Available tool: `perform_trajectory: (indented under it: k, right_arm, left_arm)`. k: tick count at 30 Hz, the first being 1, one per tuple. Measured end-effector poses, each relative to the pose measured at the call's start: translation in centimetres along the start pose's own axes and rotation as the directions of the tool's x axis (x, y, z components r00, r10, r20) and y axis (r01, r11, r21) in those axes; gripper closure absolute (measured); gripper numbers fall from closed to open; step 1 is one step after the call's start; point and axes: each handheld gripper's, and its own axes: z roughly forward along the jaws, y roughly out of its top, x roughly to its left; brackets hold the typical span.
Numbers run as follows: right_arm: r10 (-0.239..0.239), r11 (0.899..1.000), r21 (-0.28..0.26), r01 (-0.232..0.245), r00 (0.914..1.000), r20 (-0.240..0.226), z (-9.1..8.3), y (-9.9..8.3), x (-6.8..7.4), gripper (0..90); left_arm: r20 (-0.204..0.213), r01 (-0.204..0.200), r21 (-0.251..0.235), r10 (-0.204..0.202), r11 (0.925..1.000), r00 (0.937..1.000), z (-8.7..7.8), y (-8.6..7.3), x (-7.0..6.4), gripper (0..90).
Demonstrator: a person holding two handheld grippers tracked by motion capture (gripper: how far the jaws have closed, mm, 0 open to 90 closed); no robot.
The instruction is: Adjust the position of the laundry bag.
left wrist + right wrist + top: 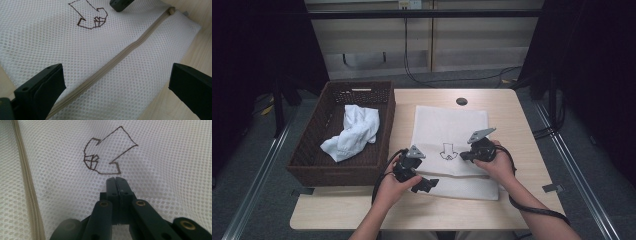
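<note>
Mesh laundry bag (451, 131), white with a beige zipper (117, 58) and a brown arrow drawing (447, 151) on its upper face, lies flat on the worktop (517, 120), spread from near the far edge down to just short of the near edge, a little right of the middle. In the left gripper view the zipper runs slantwise across the mesh, and its pull (171, 10) sits at the zipper's far end, close to one corner of the bag.

The left gripper (428, 184) hangs over the bag's near left part, its jaws spread wide to either side of the zipper and holding nothing. The right gripper (462, 156) rests at the arrow drawing near the middle of the bag, jaws pressed together; in the right gripper view the tips meet just below the drawing, and whether any mesh is pinched between them cannot be told.

A brown wicker basket (307, 150) stands along the worktop's left edge, partly overhanging it, with a crumpled white cloth (353, 131) inside. A dark round cable hole (461, 101) sits near the far edge, beyond the bag.
</note>
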Motion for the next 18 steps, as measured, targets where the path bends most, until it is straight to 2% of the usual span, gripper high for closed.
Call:
perform_trajectory:
  k: [3, 5, 6, 10, 14, 18]
  right_arm:
    - [0.006, 1.0, 0.0, -0.006, 0.9999, 0.014, -0.5, -0.1, 0.0, 87.3]
    - [0.011, 1.0, -0.014, -0.011, 0.9999, 0.003, -0.8, -0.2, 0.0, 84.4]
    - [0.018, 1.0, -0.012, -0.018, 0.9997, 0.016, -1.0, -0.3, 0.0, 83.6]
    - [0.029, 0.999, -0.02, -0.029, 0.9996, 0.003, -1.5, -0.6, -0.1, 78.9]
    - [0.05, 0.998, -0.038, -0.049, 0.9987, 0.006, -2.3, -1.1, -0.1, 72.4]
    - [0.079, 0.996, -0.034, -0.078, 0.9968, 0.013, -3.1, -1.6, -0.1, 63.9]
  left_arm:
    - [-0.002, 0.004, -0.003, -0.004, 1.0, 1.0, 0.1, 0.0, -0.1, 0.1]
    - [0.0, 0.005, -0.003, -0.005, 1.0, 1.0, 0.1, 0.0, -0.1, 0.1]
    - [0.0, -0.003, 0.003, 0.003, 1.0, 1.0, 0.1, 0.0, -0.1, 0.1]
    - [0.01, 0.002, -0.001, -0.002, 1.0, 0.9999, 0.3, 0.0, -0.1, 0.1]
    - [0.004, 0.004, 0.004, -0.004, 1.0, 1.0, 0.4, 0.0, -0.2, 0.1]
    - [0.018, 0.009, 0.007, -0.009, 0.9999, 0.9998, 0.5, 0.0, -0.1, 0.1]
